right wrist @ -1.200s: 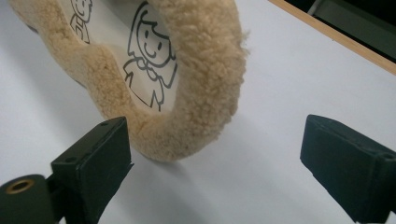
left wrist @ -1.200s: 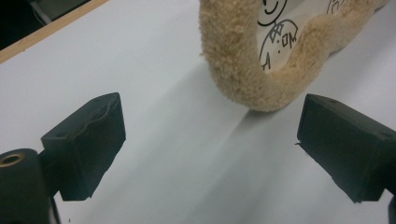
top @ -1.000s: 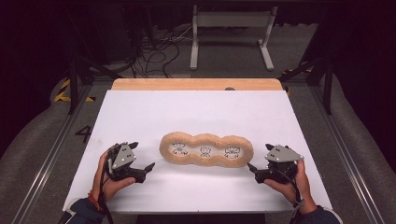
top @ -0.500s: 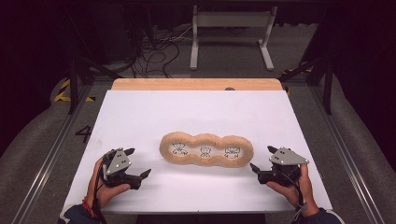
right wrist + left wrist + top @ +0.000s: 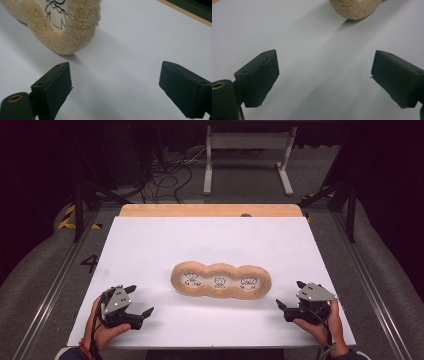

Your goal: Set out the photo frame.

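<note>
— Lying where, that tan fleecy three-lobed ring with cartoon drawings in its openings (image 5: 221, 280)?

— Flat on the white surface (image 5: 210, 240), about midway between the side edges and nearer the near edge than the far one. Placed lengthwise, one rounded end toward each hand, probably so that each end can be reached from its own side.

— And the left gripper (image 5: 139, 306)?

— Resting near the near left corner, well apart from the ring's left end. Fingers (image 5: 259, 75) spread wide, nothing between them but bare white (seen along them, just the ring's fuzzy end (image 5: 355, 8) at the top of the left gripper view).

— Right gripper (image 5: 290, 296)?

— Near the near right corner, pointed inward at the ring's right end. Fingers (image 5: 53, 86) likewise wide apart, empty. Fleecy lobe (image 5: 62, 27) close ahead and off to one side in the right gripper view, not touching.

— Why held so?

— Likely a ready stance: both held low by the near edge, opened and aimed at opposite ends, as if for a two-handed pickup. Soft, floppy material, judging by the pile, so a grip at both ends would probably keep it from sagging.
</note>
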`<state>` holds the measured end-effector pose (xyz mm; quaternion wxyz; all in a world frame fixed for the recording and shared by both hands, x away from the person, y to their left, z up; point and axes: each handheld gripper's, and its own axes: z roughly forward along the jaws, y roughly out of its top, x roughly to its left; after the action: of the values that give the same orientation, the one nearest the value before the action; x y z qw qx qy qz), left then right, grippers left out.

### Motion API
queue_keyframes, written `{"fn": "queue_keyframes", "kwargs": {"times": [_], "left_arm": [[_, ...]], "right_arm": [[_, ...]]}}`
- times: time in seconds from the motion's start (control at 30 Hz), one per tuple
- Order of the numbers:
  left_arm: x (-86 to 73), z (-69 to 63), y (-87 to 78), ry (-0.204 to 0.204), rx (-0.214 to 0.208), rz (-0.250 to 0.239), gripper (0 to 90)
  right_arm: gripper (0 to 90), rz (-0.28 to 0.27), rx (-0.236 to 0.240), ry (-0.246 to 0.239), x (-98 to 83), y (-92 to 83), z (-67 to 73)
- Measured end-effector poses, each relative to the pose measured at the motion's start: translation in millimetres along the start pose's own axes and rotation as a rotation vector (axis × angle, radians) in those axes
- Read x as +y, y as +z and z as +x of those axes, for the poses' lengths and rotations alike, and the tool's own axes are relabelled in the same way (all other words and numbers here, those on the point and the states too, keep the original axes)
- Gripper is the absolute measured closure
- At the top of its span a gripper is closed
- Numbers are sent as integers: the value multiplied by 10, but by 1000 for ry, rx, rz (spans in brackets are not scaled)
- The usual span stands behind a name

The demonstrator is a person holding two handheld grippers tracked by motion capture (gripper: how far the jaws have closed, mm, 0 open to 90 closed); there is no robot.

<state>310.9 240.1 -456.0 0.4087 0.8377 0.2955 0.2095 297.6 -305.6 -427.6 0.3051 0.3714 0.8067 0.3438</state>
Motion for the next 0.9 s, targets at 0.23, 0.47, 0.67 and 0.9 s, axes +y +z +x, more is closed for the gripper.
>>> {"fn": "queue_keyframes", "kwargs": {"times": [0.23, 0.47, 0.67, 0.9], "left_arm": [[-82, 70, -35, -24, 8, 2, 83], [-172, 153, -115, -56, 12, -24, 83], [-181, 152, -132, -62, 9, -28, 82], [-164, 166, -124, -61, 16, -31, 82]], "right_arm": [[101, -4, -11, 18, -127, -38, -81], [97, -19, -8, 47, -243, -71, -148], [95, -21, -10, 59, -280, -69, -166], [93, -36, -1, 59, -286, -74, -152]]}}
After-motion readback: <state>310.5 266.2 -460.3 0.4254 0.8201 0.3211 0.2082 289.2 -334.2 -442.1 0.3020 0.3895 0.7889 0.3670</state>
